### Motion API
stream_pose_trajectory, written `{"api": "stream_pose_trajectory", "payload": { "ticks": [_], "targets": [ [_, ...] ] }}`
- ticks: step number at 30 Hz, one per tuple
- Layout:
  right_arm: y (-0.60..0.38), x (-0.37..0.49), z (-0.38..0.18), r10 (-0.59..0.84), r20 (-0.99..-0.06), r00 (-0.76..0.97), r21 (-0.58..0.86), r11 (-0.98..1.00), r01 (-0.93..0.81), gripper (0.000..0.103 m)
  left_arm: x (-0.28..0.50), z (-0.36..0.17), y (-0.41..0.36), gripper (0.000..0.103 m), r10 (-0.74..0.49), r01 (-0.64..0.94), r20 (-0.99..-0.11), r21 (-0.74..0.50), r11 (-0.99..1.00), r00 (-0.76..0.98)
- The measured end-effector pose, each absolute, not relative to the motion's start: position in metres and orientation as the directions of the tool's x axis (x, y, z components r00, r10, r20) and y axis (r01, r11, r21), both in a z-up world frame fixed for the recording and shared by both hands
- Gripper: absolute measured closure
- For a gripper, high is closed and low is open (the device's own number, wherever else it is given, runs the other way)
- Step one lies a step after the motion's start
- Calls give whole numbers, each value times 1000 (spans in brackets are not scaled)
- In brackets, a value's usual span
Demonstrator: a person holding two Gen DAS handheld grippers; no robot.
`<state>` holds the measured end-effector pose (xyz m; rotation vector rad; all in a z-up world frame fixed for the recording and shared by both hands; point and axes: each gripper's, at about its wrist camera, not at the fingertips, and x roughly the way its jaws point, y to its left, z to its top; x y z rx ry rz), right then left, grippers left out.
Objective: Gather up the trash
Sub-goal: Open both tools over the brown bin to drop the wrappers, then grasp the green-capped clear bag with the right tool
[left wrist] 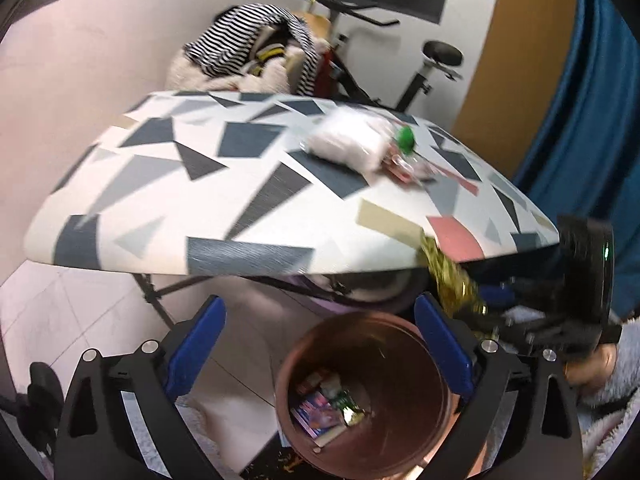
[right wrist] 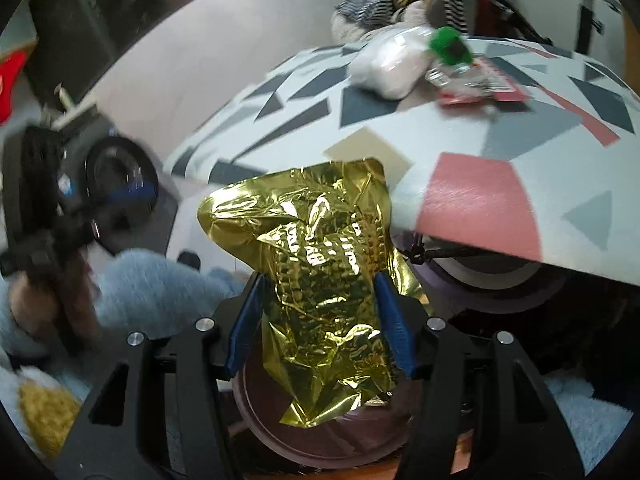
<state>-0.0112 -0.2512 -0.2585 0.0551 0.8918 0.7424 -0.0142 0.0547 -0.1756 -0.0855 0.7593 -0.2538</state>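
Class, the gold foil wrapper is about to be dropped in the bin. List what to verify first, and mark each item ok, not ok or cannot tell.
1. Right gripper holds the gold foil wrapper: ok.
2. Wrapper directly above the brown bin: cannot tell; it hangs near the rim.
3. Bin has room: ok; only a few wrappers at the bottom.
4. Left gripper open, empty: ok.
5. Left gripper clear of the bin mouth: not ok.
6. Table cleared: not ok; white bag remains.
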Motion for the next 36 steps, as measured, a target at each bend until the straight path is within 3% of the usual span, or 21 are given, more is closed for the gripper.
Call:
{"api": "stream_pose_trajectory", "payload": {
  "ticks": [13, 20, 23, 36],
  "targets": [
    [-229, -13, -279, 562, -749, 352, 287, 753, -592, 37, -17, -177, 56, 9, -223, 170, -669, -145, 975, 709],
    [-228, -9, -285, 543, -762, 352, 284, 769, -572, 10, -16, -178, 60, 9, -215, 155, -670, -149, 977, 710],
    [-228, -7, -286, 537, -764, 358, 280, 776, -566, 6, -16, -179, 61, 9, -212, 151, -672, -149, 977, 710],
    [-238, -5, -278, 501, -748, 435, 244, 818, -521, 6, -17, -183, 62, 9, -200, 141, -680, -143, 980, 706]
  ]
}}
